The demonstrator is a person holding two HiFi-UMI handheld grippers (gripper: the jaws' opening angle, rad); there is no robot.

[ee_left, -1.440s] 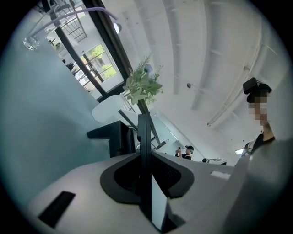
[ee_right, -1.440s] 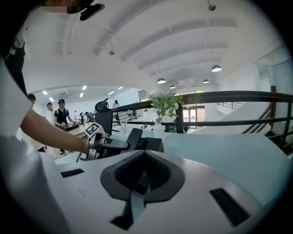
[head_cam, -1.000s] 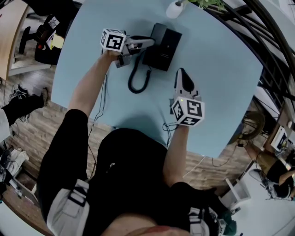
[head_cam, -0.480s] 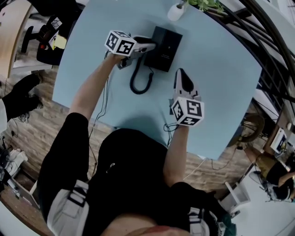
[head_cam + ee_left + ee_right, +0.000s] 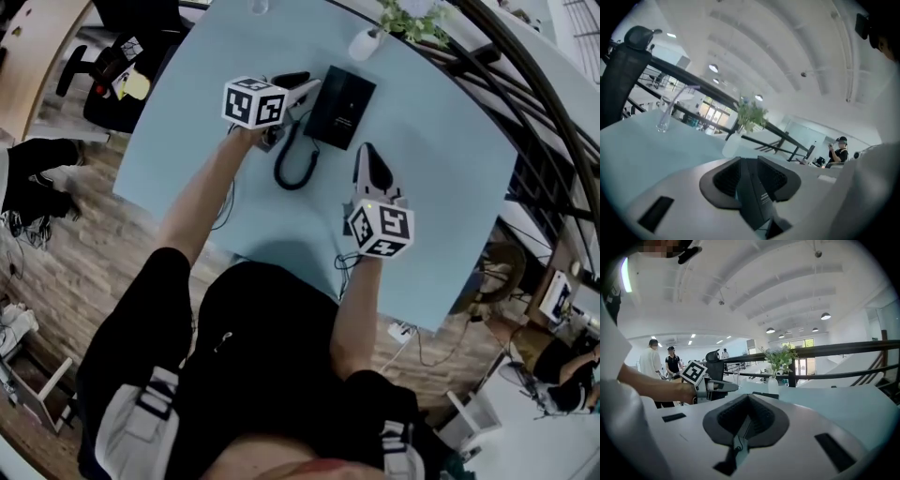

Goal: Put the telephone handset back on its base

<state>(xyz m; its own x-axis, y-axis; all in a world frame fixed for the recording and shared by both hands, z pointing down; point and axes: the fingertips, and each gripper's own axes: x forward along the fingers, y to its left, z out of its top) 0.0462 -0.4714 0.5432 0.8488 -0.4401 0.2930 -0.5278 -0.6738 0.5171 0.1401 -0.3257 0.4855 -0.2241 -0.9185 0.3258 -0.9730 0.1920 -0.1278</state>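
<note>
The black telephone base (image 5: pixel 342 106) lies on the pale blue table (image 5: pixel 450 169), with its coiled cord (image 5: pixel 295 164) looping toward me. The dark handset (image 5: pixel 289 79) is just left of the base, between the jaws of my left gripper (image 5: pixel 307 86). In the left gripper view it shows as a dark slab (image 5: pixel 752 197) filling the gap between the pads, and the jaws are closing on it. My right gripper (image 5: pixel 368 155) rests on the table near the base's front right corner, shut with nothing in it (image 5: pixel 743 425).
A white vase with a plant (image 5: pixel 361 42) stands at the table's far edge behind the base. A drinking glass (image 5: pixel 663 123) is further left. A black railing (image 5: pixel 525 84) runs beyond the table on the right. An office chair (image 5: pixel 112 66) stands off the table's left side.
My left gripper has shifted slightly right, closer to the base, with the handset by its jaws. The right gripper has stayed where it was.
</note>
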